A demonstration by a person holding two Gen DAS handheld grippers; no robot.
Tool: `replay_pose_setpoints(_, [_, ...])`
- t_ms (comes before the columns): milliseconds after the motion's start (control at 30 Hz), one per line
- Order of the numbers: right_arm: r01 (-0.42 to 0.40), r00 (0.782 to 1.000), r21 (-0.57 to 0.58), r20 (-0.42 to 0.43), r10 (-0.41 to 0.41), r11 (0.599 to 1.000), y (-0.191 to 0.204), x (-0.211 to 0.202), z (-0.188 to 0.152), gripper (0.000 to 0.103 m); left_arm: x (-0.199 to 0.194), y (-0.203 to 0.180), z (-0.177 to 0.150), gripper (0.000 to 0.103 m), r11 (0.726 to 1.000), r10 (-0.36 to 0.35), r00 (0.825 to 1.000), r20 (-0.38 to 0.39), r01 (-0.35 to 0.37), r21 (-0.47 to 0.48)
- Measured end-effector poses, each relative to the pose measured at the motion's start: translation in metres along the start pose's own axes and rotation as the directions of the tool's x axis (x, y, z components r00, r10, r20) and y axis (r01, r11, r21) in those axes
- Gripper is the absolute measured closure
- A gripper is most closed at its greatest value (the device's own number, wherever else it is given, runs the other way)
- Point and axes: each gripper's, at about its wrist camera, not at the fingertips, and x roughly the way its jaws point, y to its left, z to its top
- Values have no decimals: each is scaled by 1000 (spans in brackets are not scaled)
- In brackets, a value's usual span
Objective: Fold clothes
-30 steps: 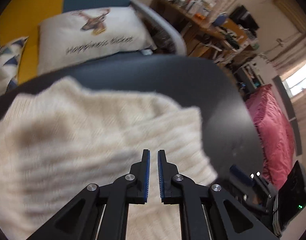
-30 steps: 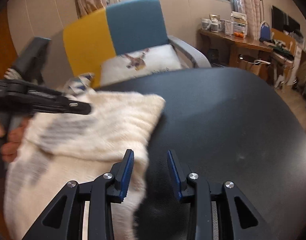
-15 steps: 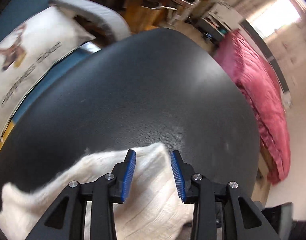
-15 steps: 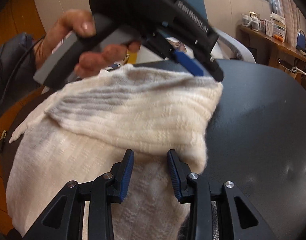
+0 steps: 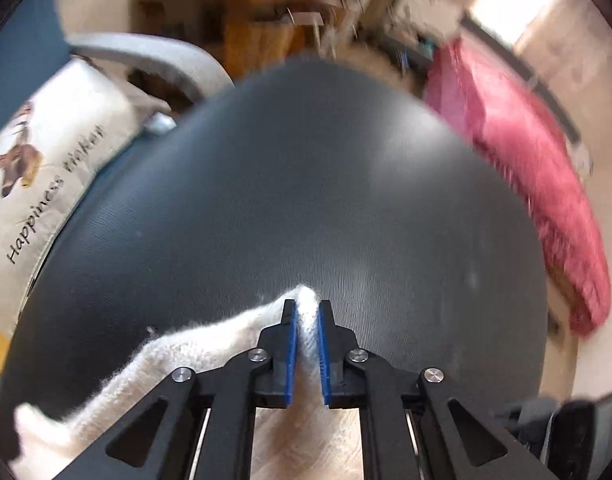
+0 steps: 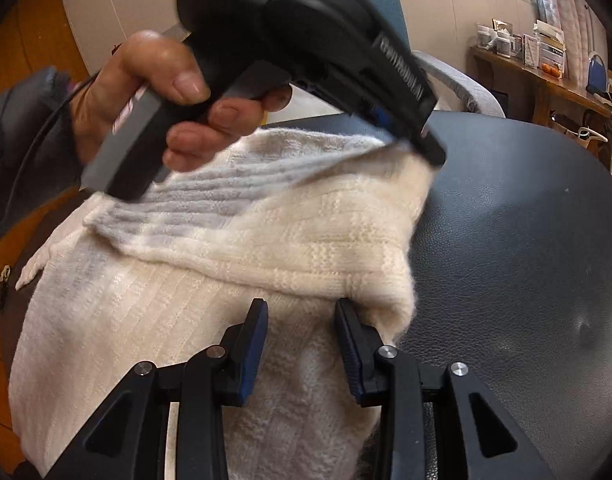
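A cream knitted sweater [image 6: 233,280] lies partly folded on a round black leather table [image 6: 526,240]. In the left wrist view my left gripper [image 5: 306,308] is shut on a corner of the sweater [image 5: 209,344], pinched between its blue pads. The right wrist view shows that same left gripper [image 6: 422,144], held by a hand [image 6: 145,92], lifting the corner at the sweater's far edge. My right gripper [image 6: 299,314] is open, its fingers straddling the near folded edge of the sweater, resting on the knit.
A white printed cushion [image 5: 37,184] sits on a blue and yellow armchair with a grey armrest [image 5: 145,56] beyond the table. A pink bedspread [image 5: 538,184] lies to the right. A cluttered wooden desk [image 6: 546,76] stands at the back.
My left gripper has closed on the sweater's corner; half a second ago it stood open over it. The right gripper stays open on the near edge and sits slightly further over the sweater.
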Motion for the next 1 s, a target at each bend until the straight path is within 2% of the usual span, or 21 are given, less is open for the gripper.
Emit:
replay_pose_setpoints(67, [-2,1000,5,-5,2,1000,0,0,0,68,-4,3,-9,94,998,-15,996,87,20,-54])
replay_pose_setpoints(133, [-3,1000,1,-17,3,1000,0,0,0,68,14,-1,-15,93,997,38,998,59,-34,-65])
replay_pose_setpoints(200, [-19,999,-3,-34,19,1000,-1,-4,1,68,20,1,-11,90,994,37,998,54,-31,-102])
replay_pose_setpoints(267, [-69,997,6,-41,69,998,-6,-13,0,68,16,8,-7,90,986,3,998,60,7,-165])
replay_pose_setpoints(300, [-96,995,14,-31,96,995,-11,-20,0,68,5,12,-9,87,982,-7,997,83,22,-186])
replay_pose_setpoints(400, [-219,976,78,22,218,973,-29,-40,5,68,-27,25,-14,82,967,-32,988,149,69,-247])
replay_pose_setpoints(433, [-220,975,79,41,217,972,-32,-44,10,68,-37,30,-20,78,960,-37,986,164,81,-269])
replay_pose_setpoints(500, [-213,976,76,57,209,974,-36,-44,22,68,-53,38,-33,77,946,-44,982,185,101,-310])
replay_pose_setpoints(600, [-237,971,87,60,233,968,-41,-32,43,68,-73,49,-66,75,925,-7,979,202,83,-370])
replay_pose_setpoints(633, [-222,974,86,54,218,971,-41,-24,50,68,-79,54,-78,75,916,7,979,206,76,-393])
replay_pose_setpoints(700, [-153,988,93,12,153,984,-38,-5,58,68,-89,60,-104,75,898,41,978,204,53,-437])
replay_pose_setpoints(767, [-160,978,135,-115,176,978,-38,21,59,68,-96,68,-126,75,880,62,978,199,40,-473])
replay_pose_setpoints(833, [-167,969,92,-167,180,982,-32,28,50,68,-100,76,-146,75,862,74,978,193,34,-505])
replay_pose_setpoints(867, [-148,972,68,-174,158,987,-29,27,47,73,-102,81,-156,75,853,80,978,190,31,-521])
replay_pose_setpoints(900, [-132,975,93,-168,146,987,-34,25,47,80,-104,85,-166,75,844,86,979,187,28,-536])
replay_pose_setpoints(1000, [-115,982,215,-122,143,970,-54,19,54,80,-112,97,-195,75,814,102,978,179,22,-580])
